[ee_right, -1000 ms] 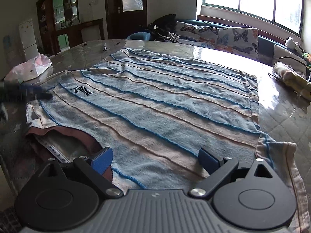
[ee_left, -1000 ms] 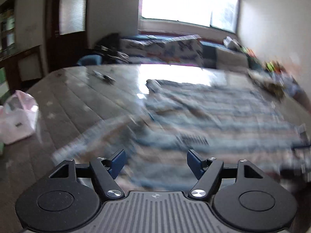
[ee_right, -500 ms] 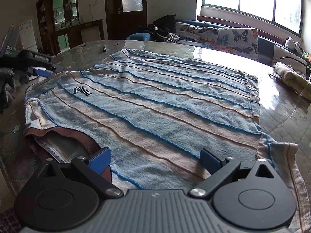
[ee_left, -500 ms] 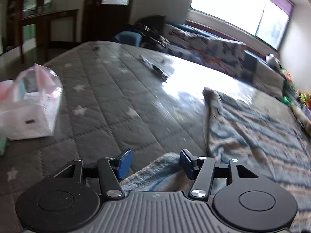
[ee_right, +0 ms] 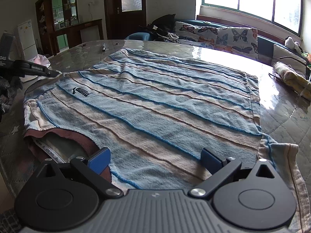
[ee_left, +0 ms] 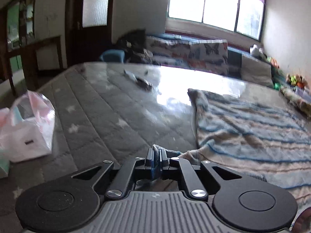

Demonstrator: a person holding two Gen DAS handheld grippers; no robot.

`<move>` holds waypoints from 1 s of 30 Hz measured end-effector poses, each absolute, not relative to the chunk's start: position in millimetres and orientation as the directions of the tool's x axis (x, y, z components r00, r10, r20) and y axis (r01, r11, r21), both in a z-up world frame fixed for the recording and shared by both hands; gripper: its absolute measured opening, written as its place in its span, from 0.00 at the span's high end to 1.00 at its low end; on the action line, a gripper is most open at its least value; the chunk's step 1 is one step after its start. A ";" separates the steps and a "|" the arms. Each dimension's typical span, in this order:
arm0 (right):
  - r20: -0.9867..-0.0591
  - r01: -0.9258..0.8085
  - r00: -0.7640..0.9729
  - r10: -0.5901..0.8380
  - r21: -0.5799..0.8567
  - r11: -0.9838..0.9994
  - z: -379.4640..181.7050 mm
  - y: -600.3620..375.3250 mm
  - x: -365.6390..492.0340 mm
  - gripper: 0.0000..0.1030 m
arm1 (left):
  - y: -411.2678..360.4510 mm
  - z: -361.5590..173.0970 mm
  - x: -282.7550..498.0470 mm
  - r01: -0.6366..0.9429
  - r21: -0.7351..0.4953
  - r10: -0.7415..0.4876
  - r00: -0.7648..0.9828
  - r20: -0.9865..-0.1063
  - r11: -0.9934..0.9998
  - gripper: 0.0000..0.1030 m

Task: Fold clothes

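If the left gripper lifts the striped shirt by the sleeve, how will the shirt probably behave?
The striped shirt is probably floppy: it lies flat with soft wrinkles, so it should drape and trail. It looks thick like terry cloth, so perhaps slightly heavy. The left gripper pinches only a small sleeve edge, so that could slip out.

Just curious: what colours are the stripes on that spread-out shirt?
Light blue and beige bands on the shirt, edged with darker blue lines; clearest in the right wrist view.
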State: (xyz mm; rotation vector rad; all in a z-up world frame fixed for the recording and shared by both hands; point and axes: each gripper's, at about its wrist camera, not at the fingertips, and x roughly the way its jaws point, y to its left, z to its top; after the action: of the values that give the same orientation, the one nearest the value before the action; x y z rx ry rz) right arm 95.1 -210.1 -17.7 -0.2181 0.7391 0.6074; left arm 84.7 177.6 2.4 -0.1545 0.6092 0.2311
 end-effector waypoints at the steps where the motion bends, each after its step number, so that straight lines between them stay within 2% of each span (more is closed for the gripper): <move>1: -0.687 -0.589 0.578 0.440 0.022 0.808 -18.0 -210.0 95.2 0.02 | 175.9 3.5 84.2 -0.267 -0.059 0.185 0.796 -0.577 0.962 0.96; 4: -0.684 -0.589 0.580 0.442 0.023 0.808 -19.1 -210.4 96.2 0.01 | 171.0 2.1 86.2 -0.270 -0.015 0.214 0.796 -0.566 0.963 0.96; 7: -0.683 -0.588 0.581 0.442 0.023 0.808 -19.4 -210.3 96.7 0.00 | 172.2 -7.2 93.5 -0.279 -0.011 0.216 0.766 -0.605 0.960 0.96; 13: -0.686 -0.591 0.579 0.440 0.019 0.807 -18.4 -210.9 95.0 0.01 | 177.1 -11.1 93.6 -0.289 -0.021 0.214 0.754 -0.621 0.957 0.93; 16: -0.689 -0.590 0.577 0.438 0.018 0.807 -17.4 -212.6 92.5 0.01 | 179.0 -10.3 94.1 -0.296 -0.016 0.220 0.747 -0.627 0.955 0.89; 18: -0.691 -0.588 0.578 0.435 0.017 0.808 -16.8 -213.9 90.3 0.02 | 181.9 -9.3 94.5 -0.314 -0.023 0.230 0.740 -0.632 0.949 0.79; 22: -0.689 -0.586 0.583 0.431 0.011 0.810 -13.3 -216.9 86.2 0.04 | 185.7 -5.3 91.2 -0.349 -0.010 0.265 0.730 -0.630 0.937 0.77; 24: -0.684 -0.581 0.590 0.430 0.010 0.814 -10.3 -219.4 83.7 0.06 | 186.3 -1.8 86.3 -0.364 -0.003 0.283 0.729 -0.623 0.932 0.69; 25: -0.681 -0.578 0.592 0.431 0.014 0.816 -9.1 -221.2 82.3 0.07 | 185.6 0.5 83.3 -0.368 -0.002 0.288 0.730 -0.620 0.930 0.68; 30: -0.674 -0.551 0.601 0.430 0.041 0.834 -6.8 -233.8 76.0 0.07 | 167.5 13.6 66.1 -0.327 -0.025 0.249 0.763 -0.597 0.945 0.58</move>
State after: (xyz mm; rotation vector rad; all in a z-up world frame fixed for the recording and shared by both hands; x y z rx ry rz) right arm 76.0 -233.8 -6.8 -0.1782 0.7302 0.5714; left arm 66.1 167.5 13.6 -0.1301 0.6293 0.3139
